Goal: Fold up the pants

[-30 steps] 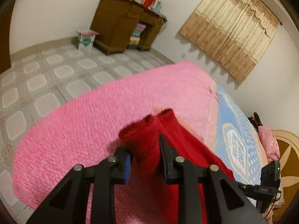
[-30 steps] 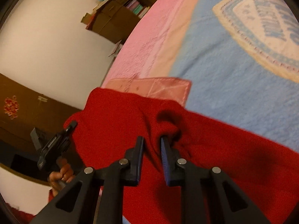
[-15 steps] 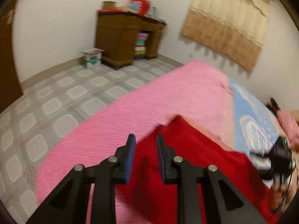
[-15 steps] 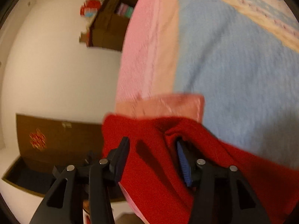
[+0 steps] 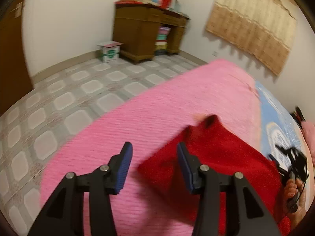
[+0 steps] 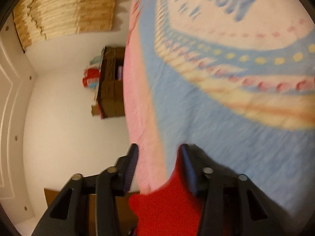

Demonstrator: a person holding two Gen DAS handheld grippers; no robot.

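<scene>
The red pants (image 5: 214, 157) lie folded on the pink bed cover (image 5: 157, 106), to the right in the left wrist view. My left gripper (image 5: 154, 164) is open and empty above the cover, its right finger at the pants' left edge. In the right wrist view my right gripper (image 6: 159, 167) is open and empty, with a corner of the red pants (image 6: 165, 206) low between its fingers. The right gripper (image 5: 291, 163) also shows in the left wrist view at the pants' far right side, held in a hand.
A blue patterned blanket (image 6: 226, 98) covers the bed beyond the pants. The tiled floor (image 5: 69, 102) lies left of the bed. A brown wooden desk (image 5: 145, 33) and a small box (image 5: 109, 51) stand by the far wall. A tan curtain (image 5: 254, 19) hangs on the wall.
Both grippers have let go of the red pants and opened. Both have drawn back from the cloth, and the pants now lie on the bed.
</scene>
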